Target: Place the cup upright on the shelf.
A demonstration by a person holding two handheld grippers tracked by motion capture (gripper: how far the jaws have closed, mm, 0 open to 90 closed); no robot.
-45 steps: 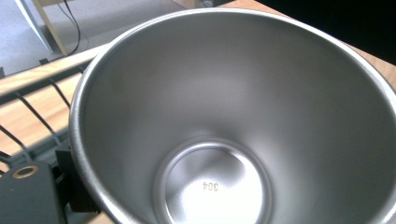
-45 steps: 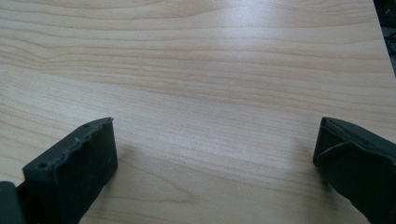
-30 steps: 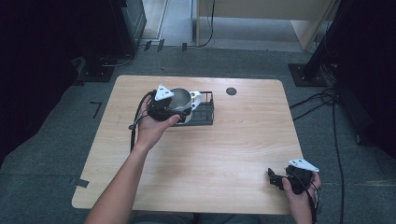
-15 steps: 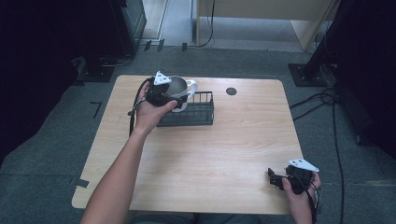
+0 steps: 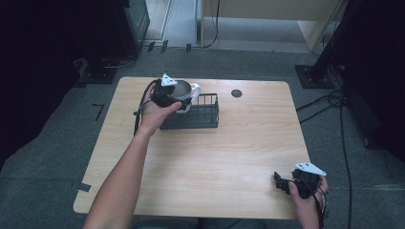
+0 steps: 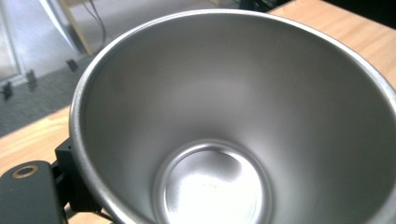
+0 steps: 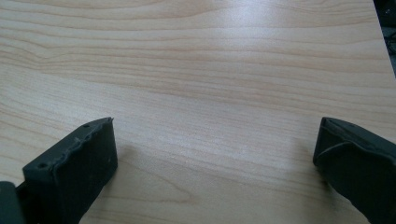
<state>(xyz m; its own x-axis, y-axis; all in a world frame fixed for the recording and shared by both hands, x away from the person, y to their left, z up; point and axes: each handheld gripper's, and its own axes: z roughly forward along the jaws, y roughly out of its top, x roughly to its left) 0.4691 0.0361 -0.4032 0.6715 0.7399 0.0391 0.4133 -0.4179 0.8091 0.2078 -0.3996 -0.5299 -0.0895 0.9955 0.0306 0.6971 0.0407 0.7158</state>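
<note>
My left gripper [image 5: 177, 98] is shut on a steel cup [image 5: 183, 88] with a white handle [image 5: 195, 88], held above the far left corner of a black wire basket [image 5: 200, 117]. In the left gripper view the cup's shiny, empty inside [image 6: 224, 140] faces the camera, with one black jaw at the lower left beside its rim. My right gripper [image 5: 282, 182] rests near the table's near right corner. It is open, with bare wood between its fingers [image 7: 217, 154].
The wooden table [image 5: 215, 162] has a round black cable hole [image 5: 236, 93] to the right of the basket. Cables [image 5: 334, 102] lie on the grey floor at the right. A dark cabinet [image 5: 129, 24] stands beyond the far left corner.
My left gripper has carried the cup leftward and away from over the basket's middle to its far left corner. The right gripper has stayed put.
</note>
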